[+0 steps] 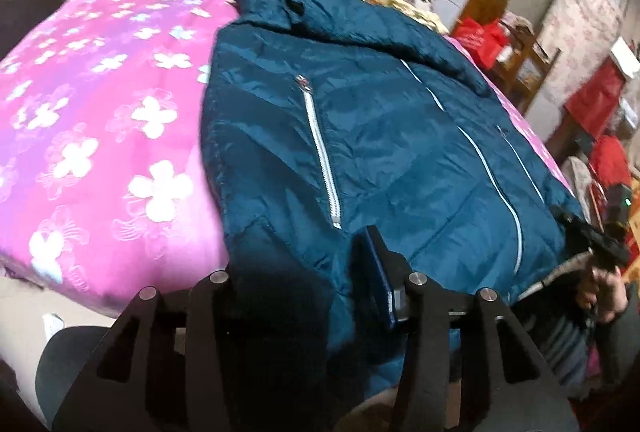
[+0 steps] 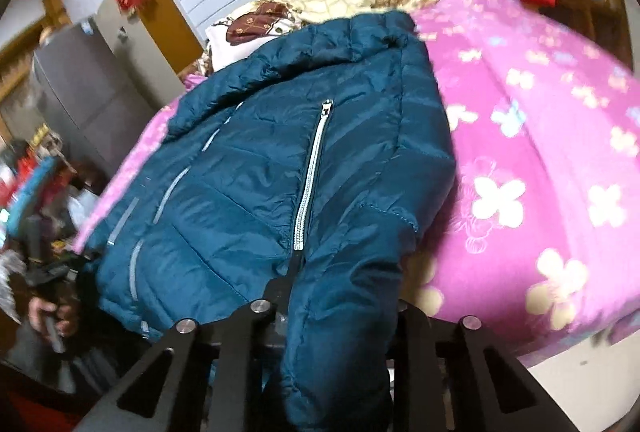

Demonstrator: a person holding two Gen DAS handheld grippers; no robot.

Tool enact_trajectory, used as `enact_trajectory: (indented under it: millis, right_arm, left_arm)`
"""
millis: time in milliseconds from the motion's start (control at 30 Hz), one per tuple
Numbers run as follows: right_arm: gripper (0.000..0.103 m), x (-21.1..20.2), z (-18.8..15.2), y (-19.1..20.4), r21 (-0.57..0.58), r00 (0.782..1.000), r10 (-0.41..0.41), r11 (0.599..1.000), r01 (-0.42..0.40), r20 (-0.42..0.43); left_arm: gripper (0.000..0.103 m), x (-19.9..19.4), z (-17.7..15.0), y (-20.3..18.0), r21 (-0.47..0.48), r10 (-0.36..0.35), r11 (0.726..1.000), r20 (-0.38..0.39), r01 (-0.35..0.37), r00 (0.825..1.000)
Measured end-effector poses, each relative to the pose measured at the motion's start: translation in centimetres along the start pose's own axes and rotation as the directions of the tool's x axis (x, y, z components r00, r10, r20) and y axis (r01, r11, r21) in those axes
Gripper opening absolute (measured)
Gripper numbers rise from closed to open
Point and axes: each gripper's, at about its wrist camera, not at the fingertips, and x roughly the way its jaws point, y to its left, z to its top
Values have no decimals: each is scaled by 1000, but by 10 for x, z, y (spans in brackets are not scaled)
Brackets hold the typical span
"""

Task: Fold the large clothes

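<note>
Two grippers, one at each lower corner of a teal quilted jacket (image 1: 380,135) spread front-up on a bed under a pink flowered quilt (image 1: 100,119), collar toward the pillows and hem hanging over the near edge. Left gripper (image 1: 320,272) with fingers closed on the hem fabric, one finger (image 1: 378,272) standing clear above the cloth and the other buried under dark folds. Right gripper (image 2: 340,296) likewise clamped on the opposite hem corner, fabric bunched between its fingers (image 2: 280,284) just below the end of a white pocket zipper (image 2: 310,171). Held at both corners probably to keep the bottom edge taut and level, so as to lift it evenly toward the collar for a first fold. Sleeves apparently already tucked in along the sides, though hard to confirm. Slippery, puffy shell likely to slide or spring open; hence a firm pinch at the seam.
</note>
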Motion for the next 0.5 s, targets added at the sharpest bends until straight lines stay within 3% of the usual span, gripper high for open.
enact_trajectory:
  millis: [67,133,267,500]
  right_arm:
    - [15,-4,-2,5,-3,999,-30,1000,31,25]
    - [12,-10,-4,7,9,998,-42,999,42,50]
    - [10,-30,-7,14,21,995,-43,999,41,95]
    - [10,-73,-6,23,15,988,-9,1000,7,154]
  left_arm:
    - [15,-1,0,4,-34,7,999,-4,-8,1000]
    - [10,-8,0,3,-55,22,998,20,-21,1000]
    - [8,-24,-1,0,-51,40,998,57,-37,998]
    - [8,-73,-1,6,-74,4,997,156,8,988]
